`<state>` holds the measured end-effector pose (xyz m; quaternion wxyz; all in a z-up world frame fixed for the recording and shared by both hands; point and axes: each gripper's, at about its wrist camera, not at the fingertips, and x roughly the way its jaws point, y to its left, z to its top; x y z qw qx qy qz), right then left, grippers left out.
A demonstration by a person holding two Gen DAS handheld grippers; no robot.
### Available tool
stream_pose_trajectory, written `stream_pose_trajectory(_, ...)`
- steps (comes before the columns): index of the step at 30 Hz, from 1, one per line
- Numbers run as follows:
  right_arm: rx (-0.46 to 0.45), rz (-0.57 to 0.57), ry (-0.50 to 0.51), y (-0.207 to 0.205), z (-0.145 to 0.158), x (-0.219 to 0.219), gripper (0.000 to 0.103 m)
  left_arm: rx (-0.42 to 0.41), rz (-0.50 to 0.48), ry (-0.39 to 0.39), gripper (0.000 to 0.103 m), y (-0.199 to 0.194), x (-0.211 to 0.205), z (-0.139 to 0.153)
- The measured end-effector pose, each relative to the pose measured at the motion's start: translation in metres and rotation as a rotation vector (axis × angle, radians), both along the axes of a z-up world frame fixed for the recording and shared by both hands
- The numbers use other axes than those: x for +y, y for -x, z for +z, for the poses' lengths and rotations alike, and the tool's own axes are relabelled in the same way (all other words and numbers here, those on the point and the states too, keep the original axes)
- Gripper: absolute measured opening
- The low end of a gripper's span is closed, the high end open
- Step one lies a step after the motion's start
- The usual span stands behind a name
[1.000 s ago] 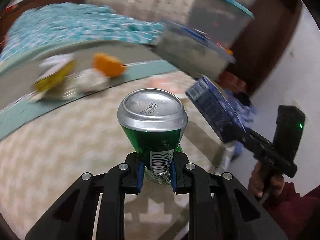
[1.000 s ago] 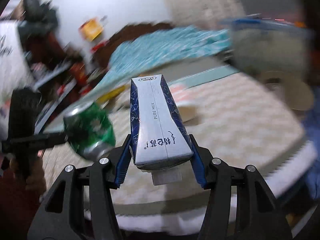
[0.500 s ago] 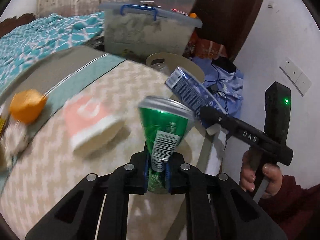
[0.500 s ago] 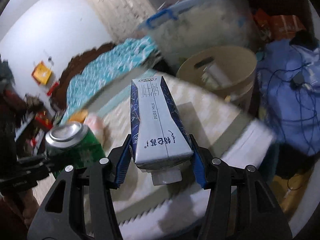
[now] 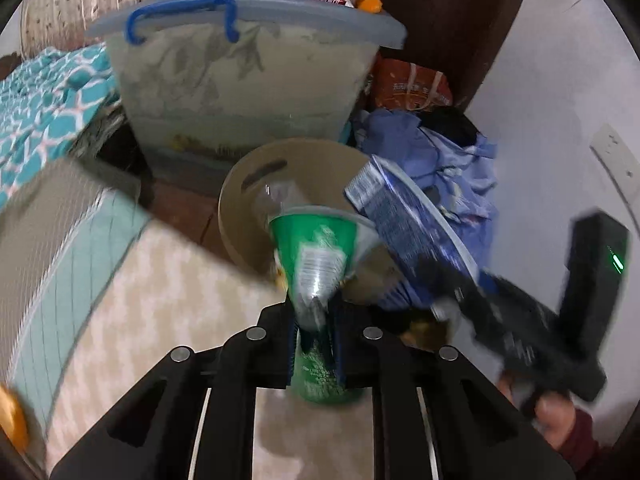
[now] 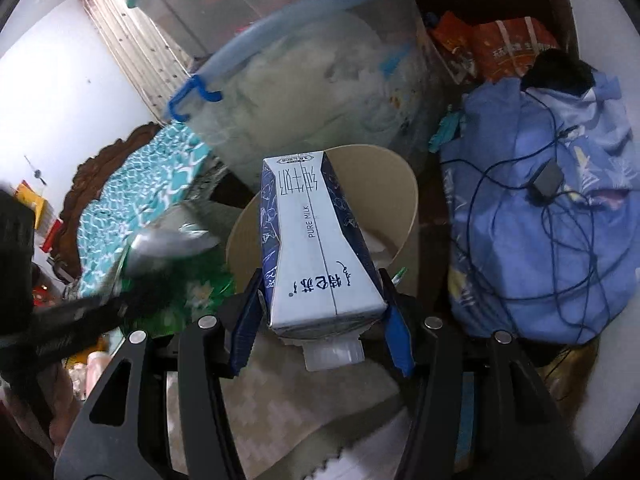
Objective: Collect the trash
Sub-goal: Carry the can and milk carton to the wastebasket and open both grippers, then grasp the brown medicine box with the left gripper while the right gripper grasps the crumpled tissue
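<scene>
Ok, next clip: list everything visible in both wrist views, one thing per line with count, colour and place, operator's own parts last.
soda can: 1, green with silver top, held over the bin's near rim
milk carton: 1, blue and white, held over the bin
bin: 1, tan, round, on the floor beyond the mat, some trash inside
storage tub: 1, translucent with blue lid clip, behind the bin
clothes pile: 1, blue, right of the bin, dark cable across it
snack bags: orange-red, count unclear, behind the clothes
blanket: 1, teal patterned, far left
mat: 1, beige zigzag, under the grippers
left gripper: black, blue pads, clamping the can
right gripper: black, blue pads, clamping the carton
hand: 1, on the right gripper's handle
</scene>
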<state>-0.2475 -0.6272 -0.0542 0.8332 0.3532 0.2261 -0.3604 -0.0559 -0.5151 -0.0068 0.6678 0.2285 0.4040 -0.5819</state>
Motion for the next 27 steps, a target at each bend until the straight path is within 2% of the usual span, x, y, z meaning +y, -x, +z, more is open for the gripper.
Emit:
stream_pose_trajectory(1,-0.002,-0.001,-0.007,-0.001,0.0,-0.002,0.061,-0.011,0.006,-0.013,0.041,-0.001,-0.012,-0.002)
stream_pose_trajectory(3,-0.017,-0.008,0.007,-0.002,0.004,-0.004,0.074,-0.041,0.036,-0.04,0.069,-0.003,-0.028,-0.005)
stream_pose_trajectory(5,-0.021,-0.019,0.041,-0.003,0.009,-0.002,0.075,-0.048,0.058,-0.03,0.068,-0.005,-0.031,-0.002)
stream_pose_trajectory(9,-0.06,-0.022,0.065,-0.002,0.016,0.004,0.075,0.024,0.086,0.008,0.068,-0.011,-0.008,0.01)
stream_pose_trajectory(15,-0.134,0.036,0.105,-0.012,0.03,0.036,0.075,0.104,0.086,0.101,0.068,-0.007,0.076,0.035)
stream_pose_trajectory(20,-0.134,0.208,0.074,-0.054,0.032,0.069,0.067,0.119,0.102,0.14,0.068,-0.009,0.169,0.037)
stream_pose_trajectory(22,-0.128,0.319,0.04,-0.082,0.031,0.088,0.054,0.11,0.153,0.124,0.068,-0.017,0.215,0.029)
stream_pose_trajectory(25,-0.119,0.469,0.017,-0.12,0.032,0.125,0.046,0.107,0.265,0.095,0.068,-0.036,0.277,0.016)
stream_pose_trajectory(27,-0.114,0.563,0.019,-0.142,0.036,0.154,0.045,0.115,0.357,0.086,0.068,-0.052,0.318,0.008)
